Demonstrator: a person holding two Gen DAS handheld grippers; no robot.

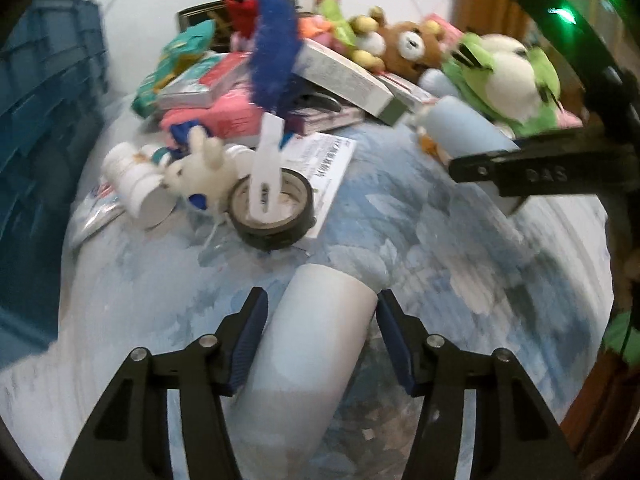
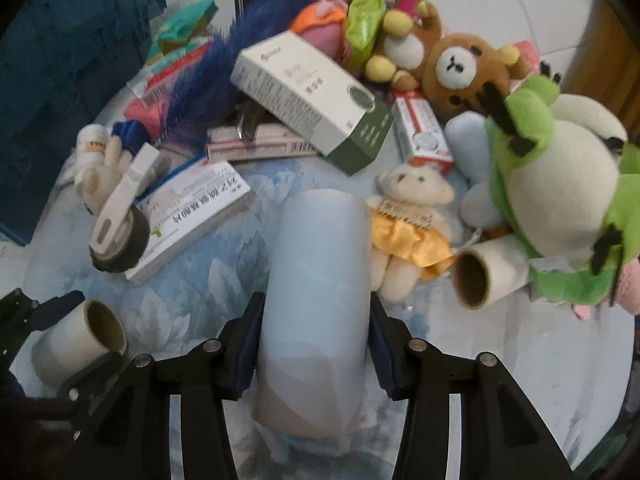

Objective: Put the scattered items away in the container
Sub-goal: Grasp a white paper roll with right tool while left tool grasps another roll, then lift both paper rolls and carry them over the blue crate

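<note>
The left gripper (image 1: 322, 294) is closed on a white roll (image 1: 316, 344), a smooth cylinder. Its long axis runs from 6 o'clock up toward 1 o'clock, skewed between the ribbed blue pads (image 1: 248, 340). From the right wrist camera this roll sits at 8 o'clock, and its open brown cardboard core faces 1 o'clock.

The right gripper (image 2: 316, 298) clamps a pale blue roll (image 2: 316, 300). It is a matte cylinder with a greyer band near the camera, and it points almost straight to 12 o'clock with a pad pressed on each side.

Both rolls are over a blue floral cloth (image 1: 400, 240). Just past the pale blue roll, at 2 o'clock, a cream bear in a shiny orange-yellow dress (image 2: 408, 220) lies on its back. A loose roll (image 2: 488, 276) at 3 o'clock shows its cardboard core, and a fuzzy green frog plush (image 2: 560, 184) leans over it.

At 10 o'clock a flat medicine box (image 2: 192, 208) touches a black tape ring (image 2: 120, 248). A white plastic handle crosses the ring and leads up to a fluffy blue feather duster (image 2: 248, 40).

Farther off are a white and green carton (image 2: 308, 92), tilted on flatter boxes, and a brown bear plush (image 2: 460, 68). The ribbed blue crate (image 2: 60, 60) stands at 10 o'clock, beside the cloth's edge.
</note>
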